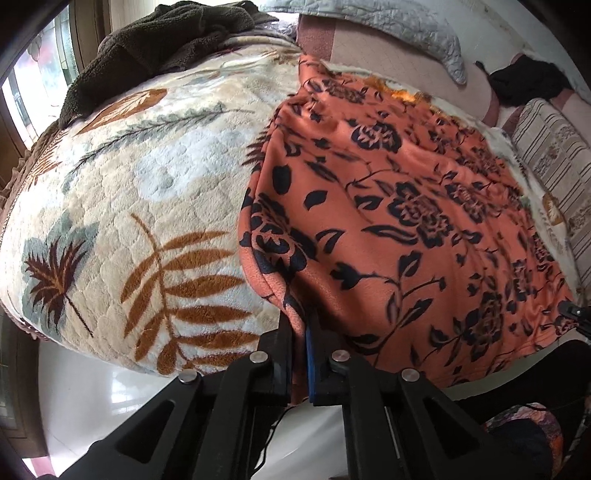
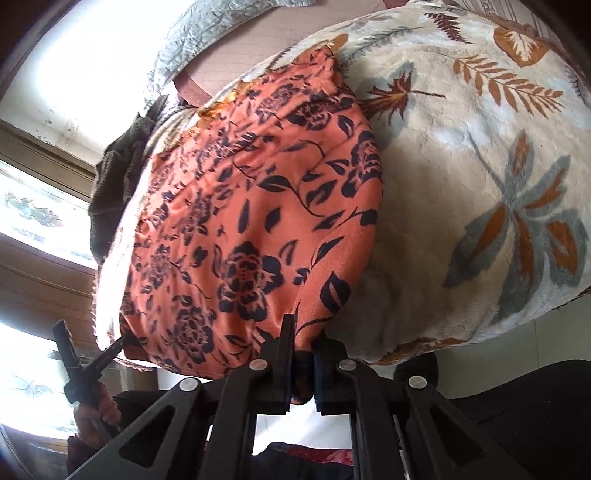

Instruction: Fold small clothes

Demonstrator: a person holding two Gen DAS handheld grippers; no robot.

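With my left gripper and right gripper each pinching a near corner of the orange floral garment, I should lift both evenly, keeping the hem taut.

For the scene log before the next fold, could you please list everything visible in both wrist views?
Floral garment: one, orange with dark flowers, spread on the bed, near edge pinched at two corners.
Leaf-print blanket: one, cream with brown and grey leaves, covering the bed.
Fleece garment: one, dark brown, heaped at the bed's far corner.
Quilt: one, pale grey, behind the bed.
Striped cushion: one, beige and brown, right of the bed.
Left gripper: black, shut on the floral garment.
Right gripper: black, shut on the floral garment.
Hand: one, holding the left gripper.
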